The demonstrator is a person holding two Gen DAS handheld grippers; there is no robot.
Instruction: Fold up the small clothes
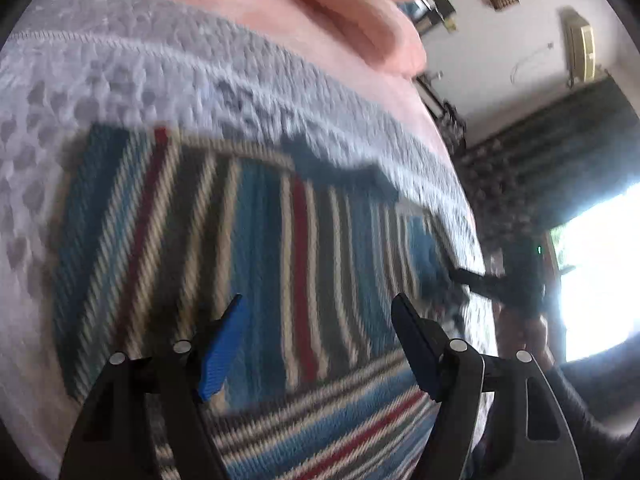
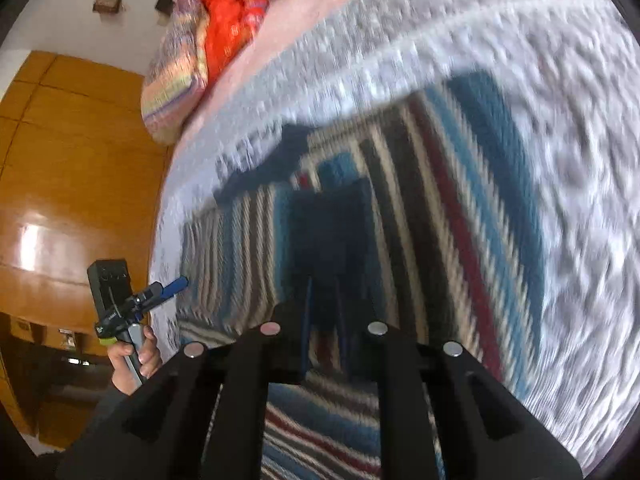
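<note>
A striped garment (image 1: 256, 248), banded in blue, cream, dark grey and red, lies spread on a pale grey textured bedspread (image 1: 132, 80), filling the middle of the left wrist view. A folded layer with stripes running crosswise sits at 6 o'clock, under the left gripper (image 1: 320, 320), whose blue and dark fingers stand wide apart above the cloth with nothing between them. At 3 o'clock in that view the right gripper (image 1: 464, 274) reaches the garment's edge (blurred, so contact is hard to judge). In the right wrist view its fingers (image 2: 307, 312) stand close together over a dark shaded patch; whether they pinch the fabric, I cannot tell. A hand (image 2: 134, 354) grips the left tool at 8 o'clock. A pink quilt (image 1: 360, 4) and an orange cloth (image 2: 228, 16) lie at 12 o'clock.
</note>
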